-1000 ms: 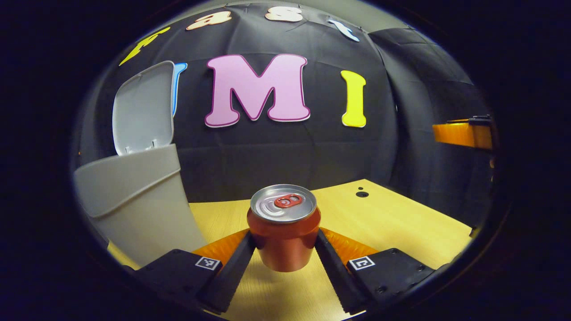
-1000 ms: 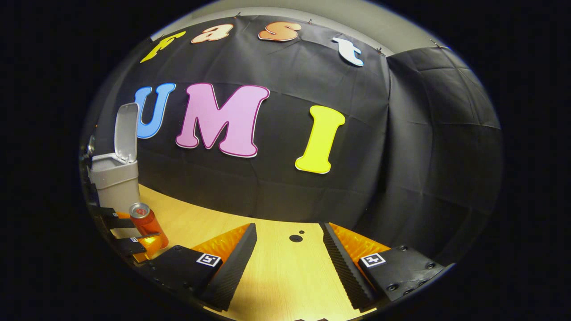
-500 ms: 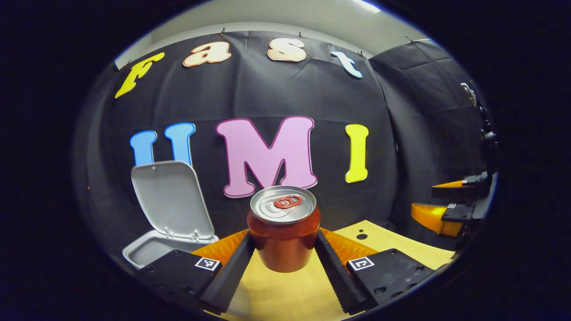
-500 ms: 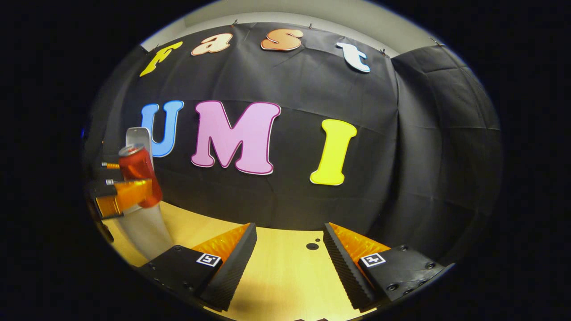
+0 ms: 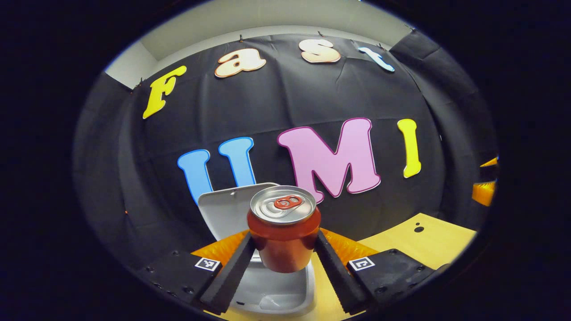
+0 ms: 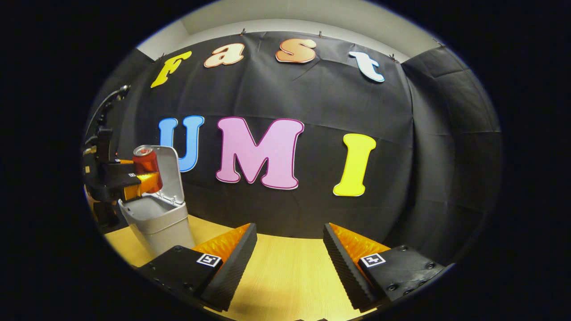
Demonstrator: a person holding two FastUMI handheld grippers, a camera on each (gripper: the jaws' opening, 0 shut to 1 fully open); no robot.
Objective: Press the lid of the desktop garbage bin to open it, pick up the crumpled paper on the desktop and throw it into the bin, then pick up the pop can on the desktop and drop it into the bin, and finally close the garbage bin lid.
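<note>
**Can carried over the open bin**

Jaws of the left gripper (image 5: 284, 249) clench the pop can (image 5: 283, 227) from both sides at bottom centre of the left gripper view; those of the right gripper (image 6: 290, 254) stand spread with nothing between them, low over the bare desktop (image 6: 285, 281).

A second ago the can stood on the desktop between the left fingers, with the garbage bin (image 5: 274, 290) off at the left edge of that view. Half a second ago it was already lifted, the bin's mouth at lower left. Now the mouth lies directly beneath the can at the bottom of the frame, the raised lid (image 5: 227, 211) just behind it. In the right gripper view the can (image 6: 146, 166) hangs at middle left, above the bin (image 6: 156, 223) and in front of its open lid (image 6: 171, 174).

By this reading the carry looks finished and the drop is due; closing the lid would follow. No crumpled paper lies on the visible desktop, so it is probably in the bin already.

No brand or readable writing appears on the can: just a plain red body and a red tab. Both grippers carry small square coded markers (image 6: 208, 259).
</note>
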